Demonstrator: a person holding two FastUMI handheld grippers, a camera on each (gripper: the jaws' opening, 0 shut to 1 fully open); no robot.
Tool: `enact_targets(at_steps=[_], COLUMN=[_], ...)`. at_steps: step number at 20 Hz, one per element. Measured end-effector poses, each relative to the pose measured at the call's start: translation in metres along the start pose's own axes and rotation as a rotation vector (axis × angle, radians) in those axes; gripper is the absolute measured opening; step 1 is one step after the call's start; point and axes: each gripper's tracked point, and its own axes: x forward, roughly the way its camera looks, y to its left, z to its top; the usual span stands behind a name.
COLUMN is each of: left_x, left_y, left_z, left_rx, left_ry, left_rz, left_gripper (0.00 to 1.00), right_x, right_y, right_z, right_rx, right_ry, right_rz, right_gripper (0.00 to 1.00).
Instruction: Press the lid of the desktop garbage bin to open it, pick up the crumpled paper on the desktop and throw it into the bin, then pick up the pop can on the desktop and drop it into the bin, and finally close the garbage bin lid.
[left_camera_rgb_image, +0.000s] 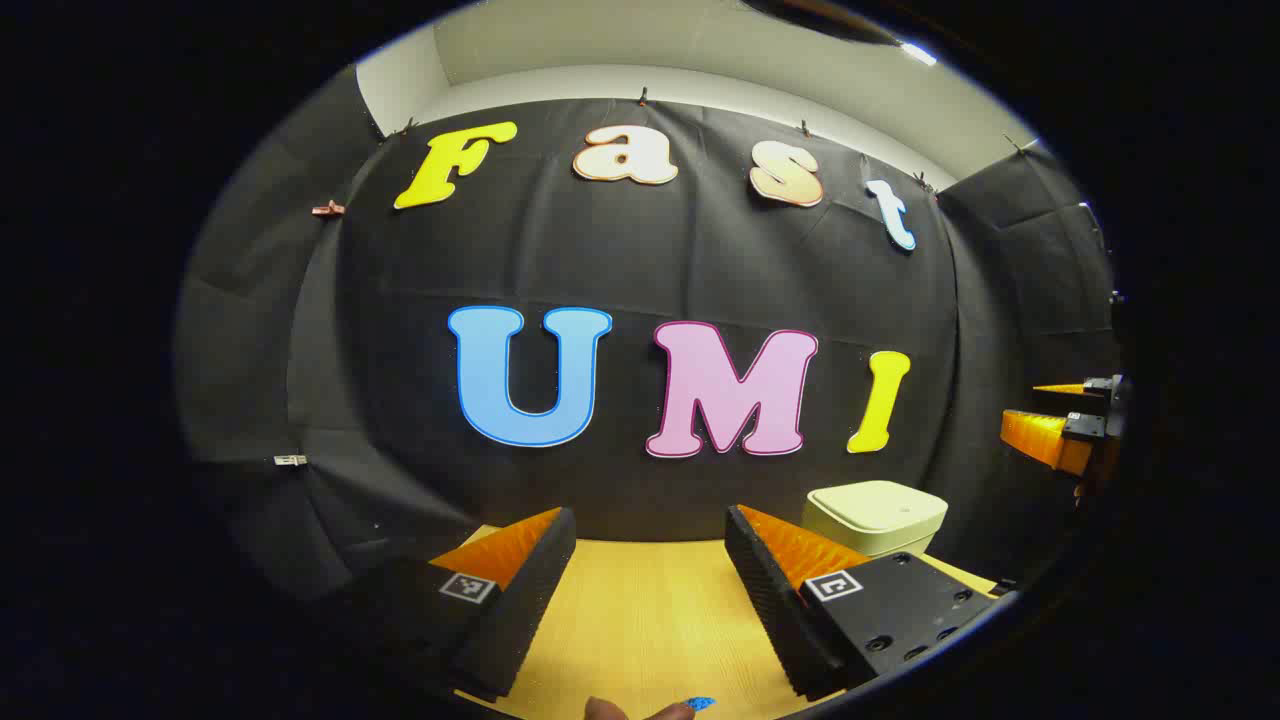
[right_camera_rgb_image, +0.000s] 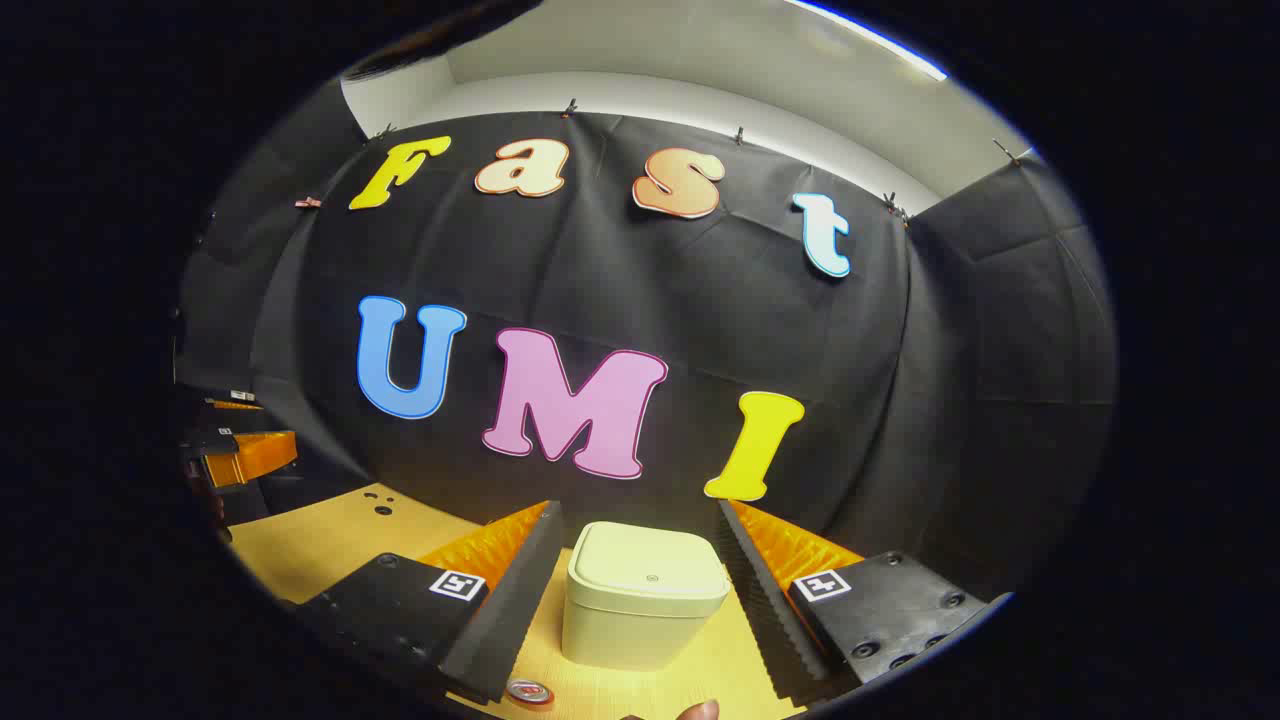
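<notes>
Pale green plastic forms the squat, square desktop garbage bin (right_camera_rgb_image: 645, 592), lid down, sitting on the yellow wood-grain tabletop (left_camera_rgb_image: 650, 610) close to the black cloth back wall. We hold the right gripper (right_camera_rgb_image: 632, 575) just in front of the bin, its fingers spread wide to either side of it and touching nothing. The left gripper (left_camera_rgb_image: 650, 570) hovers off to the bin's left, fingers also wide and empty over bare tabletop. In front of the bin, at the near edge of the right gripper view, sits a small round metallic top (right_camera_rgb_image: 529, 691) (likely the pop can, though we cannot be sure); we cannot make out the crumpled paper. The step in hand looks like opening the lid: we should press one fingertip squarely on it and avoid tipping the light bin. Each gripper carries square black-and-white markers; no readable brand shows on the bin.
</notes>
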Motion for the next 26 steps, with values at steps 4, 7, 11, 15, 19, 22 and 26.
enact_targets(at_steps=[4, 7, 11, 15, 19, 22, 26], left_x=[0.000, 0.000, 0.004, 0.007, 0.011, 0.015, 0.021], left_y=[0.004, 0.004, 0.003, 0.001, -0.001, -0.003, -0.004], left_z=[-0.002, -0.003, -0.002, -0.002, -0.003, -0.004, -0.004], left_rx=[0.017, 0.009, 0.017, 0.017, 0.024, 0.024, 0.030], left_ry=[-0.007, -0.002, -0.002, 0.000, 0.004, 0.008, 0.001], left_rz=[0.006, 0.007, 0.003, -0.002, -0.007, -0.012, -0.023], left_gripper=[0.96, 0.96, 0.96, 0.96, 0.96, 0.96, 0.96], right_x=[0.002, 0.001, 0.002, 0.003, 0.010, 0.016, 0.034], right_y=[0.002, 0.003, 0.001, -0.003, 0.000, -0.010, -0.004], right_z=[0.000, 0.000, 0.000, -0.002, -0.014, -0.028, -0.031], right_rx=[0.000, 0.000, 0.003, 0.011, 0.026, 0.046, 0.042], right_ry=[-0.004, -0.004, -0.007, -0.001, 0.048, 0.107, 0.109], right_rz=[-0.005, -0.007, -0.016, -0.026, -0.012, -0.035, 0.011], right_gripper=[0.95, 0.95, 0.96, 0.95, 0.92, 0.18, 0.12])
